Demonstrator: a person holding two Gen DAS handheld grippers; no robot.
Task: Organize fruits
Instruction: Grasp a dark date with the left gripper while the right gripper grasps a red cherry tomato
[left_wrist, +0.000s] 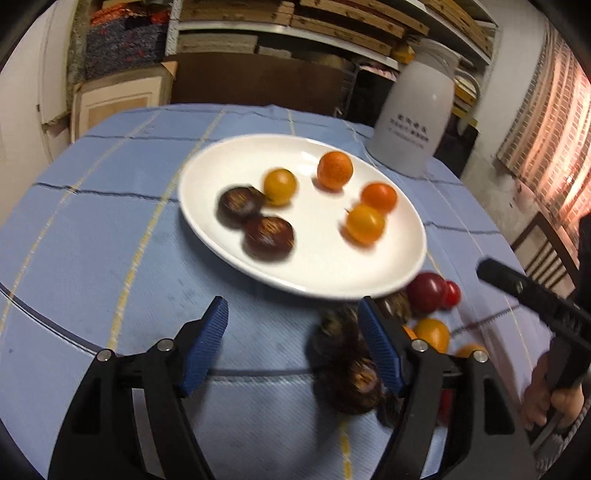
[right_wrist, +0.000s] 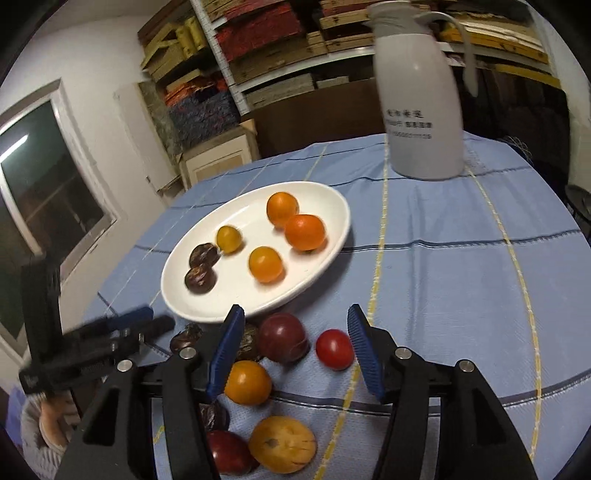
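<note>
Fruits, round and smooth, sit in two groups: six on the shiny white oval plate (right_wrist: 325, 206), more loose on the blue woven tablecloth (right_wrist: 461, 295) near it. Both grippers' ribbed blue fingers (left_wrist: 207, 343) (right_wrist: 364, 354) stand apart, holding nothing.

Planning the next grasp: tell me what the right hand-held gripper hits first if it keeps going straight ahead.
Probably the small red tomato, loose on the blue tablecloth just inside the open right hand-held gripper; depth is uncertain.
</note>
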